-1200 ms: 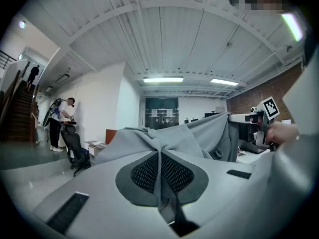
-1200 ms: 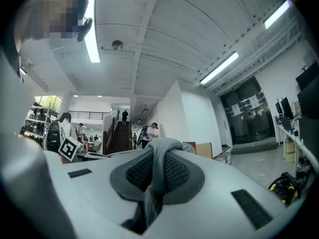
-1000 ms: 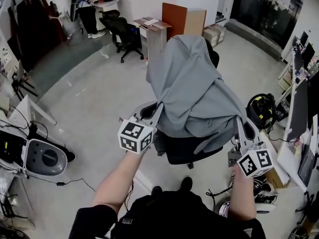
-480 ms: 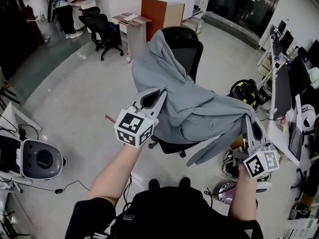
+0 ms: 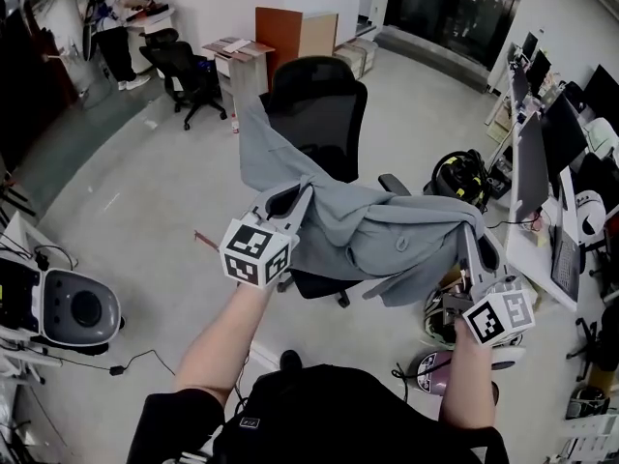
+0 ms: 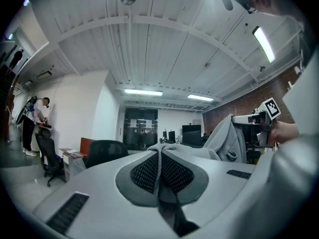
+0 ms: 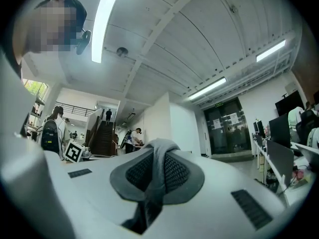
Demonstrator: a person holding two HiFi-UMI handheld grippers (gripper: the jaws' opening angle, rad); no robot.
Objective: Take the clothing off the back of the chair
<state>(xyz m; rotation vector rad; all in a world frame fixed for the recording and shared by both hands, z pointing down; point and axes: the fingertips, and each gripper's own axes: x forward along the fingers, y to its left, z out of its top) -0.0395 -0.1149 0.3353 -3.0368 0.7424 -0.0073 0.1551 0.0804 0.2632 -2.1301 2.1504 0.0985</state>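
1. Right now the left gripper (image 5: pixel 290 197) is clenched on a fold of the grey clothing (image 5: pixel 387 230). In the left gripper view the cloth is pinched between the two dark mesh pads, which stand together on it.
2. Likewise, the right gripper (image 5: pixel 474 238) grasps another edge of the grey clothing. Its own view shows a grey fold rising out from between the closed jaws and hanging down in front of them.
3. Both grippers point roughly level. A bare forearm runs back from each marker cube towards the person's dark top at the bottom of the head view.
4. The grey clothing hangs stretched between the two grippers, sagging in the middle, in front of the black chair (image 5: pixel 314 114) and above its seat.
5. One end of the cloth trails up and to the left, ending beside the left edge of the chair's backrest. Whether it touches the backrest there cannot be told.
6. Most of the backrest is uncovered, and one armrest shows just beyond the cloth on the right.
7. A white machine with a round grey top (image 5: pixel 75 309) sits on the floor (image 5: pixel 145 191) at the left.
8. A table (image 5: pixel 530 177) with monitors runs along the right side, and a black and yellow object (image 5: pixel 462 174) lies near it.
9. Far back stand a wooden cabinet (image 5: pixel 295 32) and a second office chair (image 5: pixel 184 66), with a person (image 5: pixel 111 22) at a counter.
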